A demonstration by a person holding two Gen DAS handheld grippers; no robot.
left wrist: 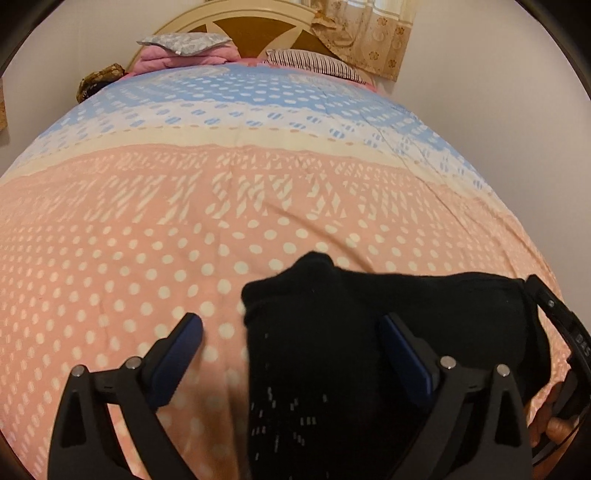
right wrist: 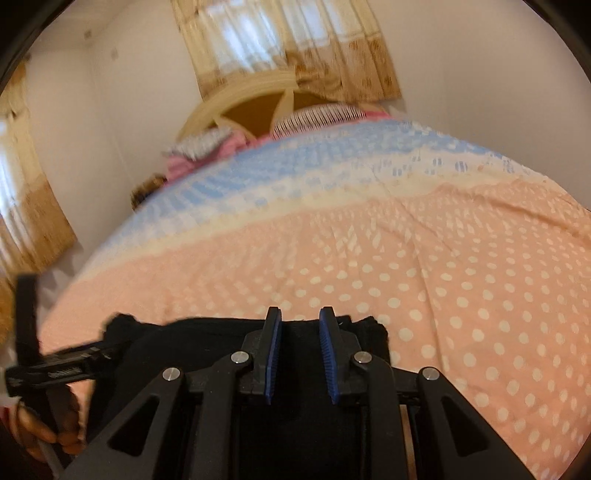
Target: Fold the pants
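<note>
The black pants (left wrist: 332,332) lie bunched on the pink dotted bedspread at the near edge of the bed. My left gripper (left wrist: 291,325) is wide open, with the pants' left edge between its blue-padded fingers. In the right wrist view the pants (right wrist: 207,343) lie under my right gripper (right wrist: 300,314), whose jaws stand partly open with a narrow gap and nothing between the tips. The right gripper's body shows at the right edge of the left wrist view (left wrist: 561,332); the left gripper's body shows at the left of the right wrist view (right wrist: 55,362).
The bedspread (left wrist: 221,221) turns from pink to cream to blue toward the headboard (left wrist: 258,22). Pillows (left wrist: 184,48) and a striped pillow (left wrist: 314,62) lie at the bed's head. Curtains (right wrist: 288,48) hang behind. Walls stand on both sides.
</note>
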